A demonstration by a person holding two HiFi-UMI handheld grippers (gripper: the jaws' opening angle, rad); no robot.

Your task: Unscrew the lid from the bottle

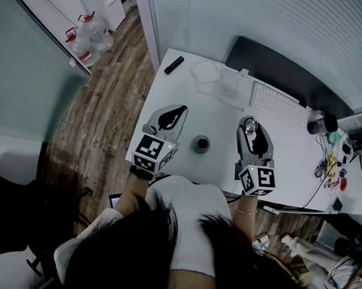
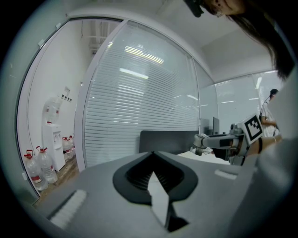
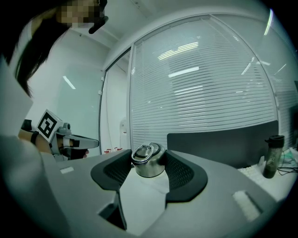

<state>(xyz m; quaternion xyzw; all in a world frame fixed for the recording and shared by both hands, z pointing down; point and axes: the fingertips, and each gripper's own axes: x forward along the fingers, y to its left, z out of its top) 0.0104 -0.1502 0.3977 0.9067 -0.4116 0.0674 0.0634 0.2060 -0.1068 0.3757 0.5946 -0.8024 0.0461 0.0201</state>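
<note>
- Office glass wall with slatted blinds runs behind a white table [image 1: 224,116] that stands on a wooden floor.
- The bottle [image 1: 201,143] stands upright near the table's front edge, its lid off. It sits between the two grippers and touches neither.
- The lid [image 3: 148,163], metal with a ring handle on top, is off to the bottle's right.
- The right gripper [image 3: 148,153] pinches the lid, one pad on each side.
- The left gripper [image 2: 152,158], left of the bottle, has its jaws pressed together with nothing between them.
- Farther back lie a white keyboard [image 1: 274,103] and a small black object [image 1: 173,64] near the far corner.
- Water jugs [image 1: 85,36] stand on the floor.
</note>
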